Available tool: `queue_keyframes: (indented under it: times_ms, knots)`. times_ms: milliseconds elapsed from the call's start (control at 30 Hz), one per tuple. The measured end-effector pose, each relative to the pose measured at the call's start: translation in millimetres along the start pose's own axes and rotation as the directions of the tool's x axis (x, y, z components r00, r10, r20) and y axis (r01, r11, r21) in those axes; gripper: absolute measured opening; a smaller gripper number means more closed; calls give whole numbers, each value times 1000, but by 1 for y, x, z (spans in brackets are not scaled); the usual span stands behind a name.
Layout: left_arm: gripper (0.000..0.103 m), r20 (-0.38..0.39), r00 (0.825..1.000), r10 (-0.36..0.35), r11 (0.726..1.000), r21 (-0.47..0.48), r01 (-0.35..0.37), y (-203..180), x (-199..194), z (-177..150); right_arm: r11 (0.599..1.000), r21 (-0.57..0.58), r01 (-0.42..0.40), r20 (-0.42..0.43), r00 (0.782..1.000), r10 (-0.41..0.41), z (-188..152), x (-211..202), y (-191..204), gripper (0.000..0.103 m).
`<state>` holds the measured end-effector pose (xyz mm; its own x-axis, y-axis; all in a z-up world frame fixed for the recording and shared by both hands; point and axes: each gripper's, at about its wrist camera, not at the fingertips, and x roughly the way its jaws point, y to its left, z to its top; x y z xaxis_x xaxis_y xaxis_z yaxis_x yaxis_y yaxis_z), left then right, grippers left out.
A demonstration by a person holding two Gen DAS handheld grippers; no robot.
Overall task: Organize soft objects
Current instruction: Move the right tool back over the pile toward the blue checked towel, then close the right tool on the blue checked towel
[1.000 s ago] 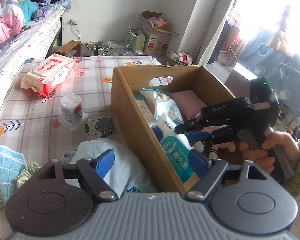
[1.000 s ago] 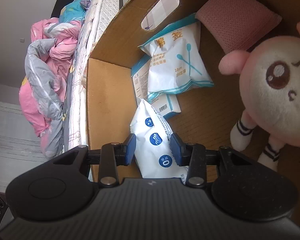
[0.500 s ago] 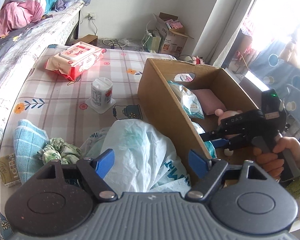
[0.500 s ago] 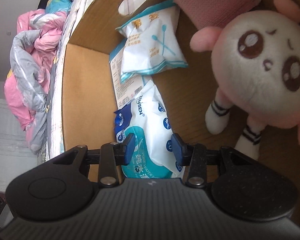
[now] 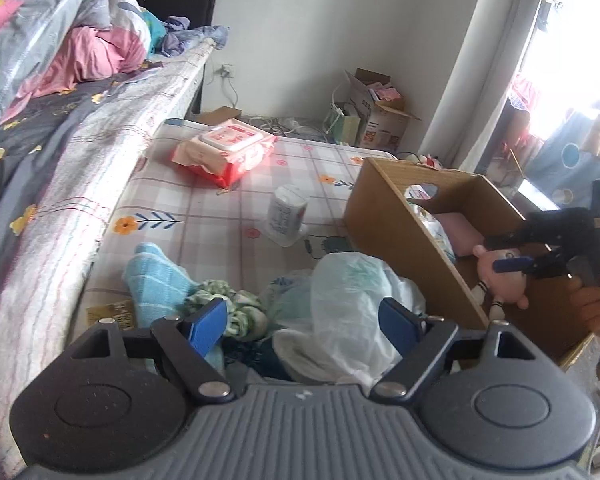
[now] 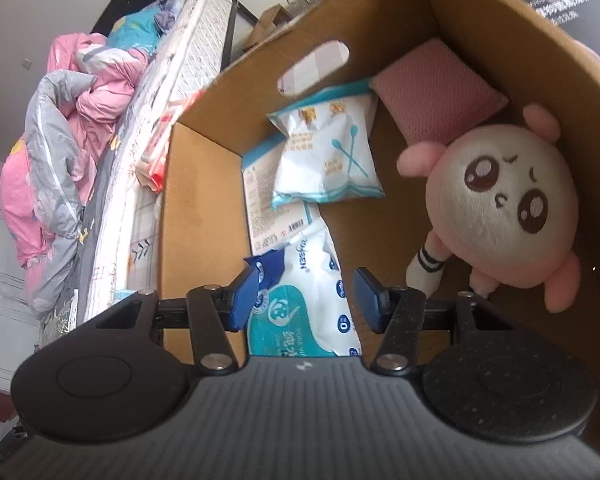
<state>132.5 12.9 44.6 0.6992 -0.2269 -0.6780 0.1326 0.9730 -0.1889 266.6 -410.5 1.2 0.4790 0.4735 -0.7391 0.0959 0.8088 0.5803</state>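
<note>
Bed left view only; wipes pack right.

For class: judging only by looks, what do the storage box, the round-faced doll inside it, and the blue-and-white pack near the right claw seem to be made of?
Box: corrugated cardboard, matte brown, with a cut handle hole.
Doll: plush fabric, fuzzy pink and cream, with what look like stitched eyes.
Pack: likely thin plastic film, glossy, crinkled and printed.

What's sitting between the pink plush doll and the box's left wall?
In the right wrist view, a wet wipes pack lies between the plush doll and the cardboard box wall.
</note>
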Motion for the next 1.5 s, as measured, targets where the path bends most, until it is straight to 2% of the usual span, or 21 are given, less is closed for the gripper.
queue_keyframes:
  times_ms: [133,200,267,400,467,533,633,767,867,933,1033,1133,1200,1267,1333,1400,1433,1500]
  knots:
    - [84,15,997,75,997,-3,-75,21,-13,-9,994,-50,-101,26,994,102,-3,-22,36,56]
    - [84,16,995,100,995,-5,-100,29,-14,-14,985,-85,-151,2,989,151,-9,-21,61,58]
    - [83,11,994,105,994,-11,-105,37,-13,-18,972,-110,-209,-60,977,203,-18,-11,88,58]
    - [80,-7,995,98,995,-25,-98,49,-3,-21,940,-115,-321,-219,931,291,-42,22,144,59]
    - [73,-23,995,99,995,-15,-100,54,7,-23,926,-113,-361,-291,903,316,-56,40,173,58]
    - [70,-53,992,116,993,-8,-117,61,22,-23,918,-92,-386,-360,872,331,-70,63,197,58]
    - [69,-101,986,136,991,6,-136,70,43,-22,924,-50,-378,-447,836,318,-88,97,224,58]
    - [65,-145,978,149,989,28,-147,78,64,-22,951,-28,-308,-521,816,249,-101,142,244,58]
    - [60,-172,976,136,991,9,-136,85,74,-22,970,-39,-242,-535,825,184,-106,168,249,58]
    - [60,-177,977,118,993,-5,-121,88,77,-21,982,-67,-178,-517,848,118,-102,183,250,59]
    - [60,-185,978,100,995,-8,-103,89,82,-19,989,-74,-129,-503,861,74,-97,197,249,60]
    - [59,-212,973,94,995,-16,-100,89,92,-18,990,-64,-122,-506,859,73,-96,211,249,63]
    - [54,-222,971,86,995,-36,-96,91,96,-18,991,-65,-119,-514,855,69,-99,218,249,65]
    - [41,-215,974,74,995,-48,-87,91,97,-17,991,-59,-121,-526,847,72,-103,226,248,65]
    - [34,-204,977,62,996,-53,-74,90,96,-16,990,-44,-132,-530,843,89,-107,232,248,65]
    - [32,-189,980,54,997,-50,-64,90,94,-16,988,-43,-148,-518,849,105,-108,231,249,66]
    - [31,-180,982,47,997,-49,-57,89,92,-16,988,-44,-151,-507,855,108,-107,229,249,64]
    - [30,-166,985,39,998,-45,-47,88,87,-17,986,-51,-160,-491,864,115,-106,224,247,49]
